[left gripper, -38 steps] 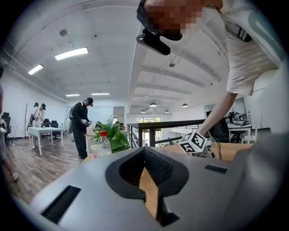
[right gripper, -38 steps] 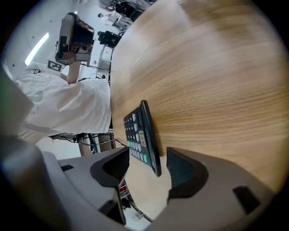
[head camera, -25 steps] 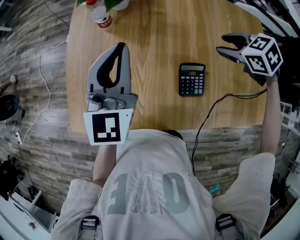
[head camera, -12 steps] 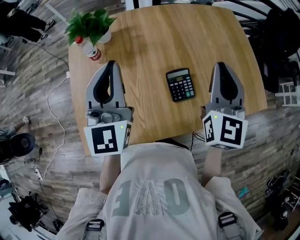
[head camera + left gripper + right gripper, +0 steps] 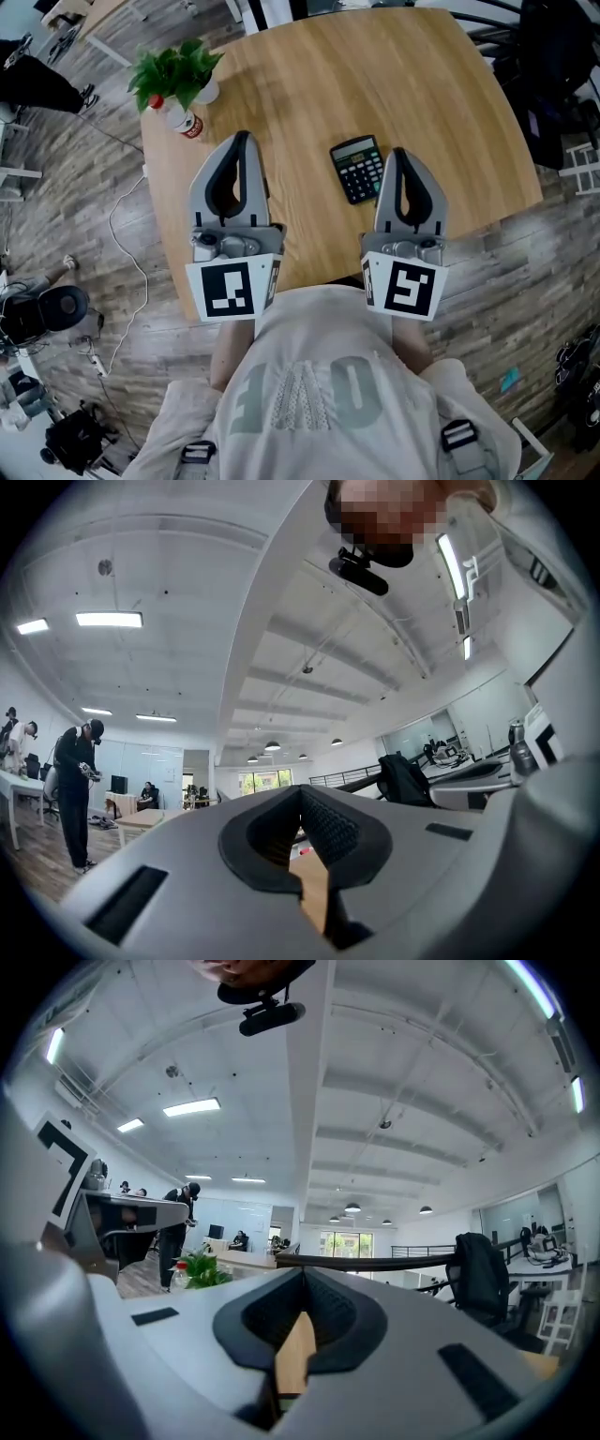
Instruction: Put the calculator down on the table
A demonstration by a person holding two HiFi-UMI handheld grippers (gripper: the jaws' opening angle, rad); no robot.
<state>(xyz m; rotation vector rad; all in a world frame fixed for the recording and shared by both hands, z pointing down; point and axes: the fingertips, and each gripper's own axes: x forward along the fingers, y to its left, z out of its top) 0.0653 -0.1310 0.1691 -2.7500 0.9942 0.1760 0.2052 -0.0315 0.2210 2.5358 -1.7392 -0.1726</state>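
Observation:
The black calculator lies flat on the round wooden table, keys up, with nothing holding it. My right gripper hovers just to its right and points away from me. Its jaws have just closed, and they are shut with nothing between them. My left gripper hovers left of the calculator, a hand's width off, also shut and empty. Both gripper views look level across the room. In them the left gripper and the right gripper each show pads meeting over a sliver of table.
A potted plant and a small red-labelled bottle stand at the table's far left edge. Cables trail over the wooden floor on the left. Dark chairs and gear crowd the right side. People stand far off in the left gripper view.
My right gripper swung in from the table's right edge to beside the calculator and went from open to shut. My left gripper shifted slightly. The calculator stayed on the table.

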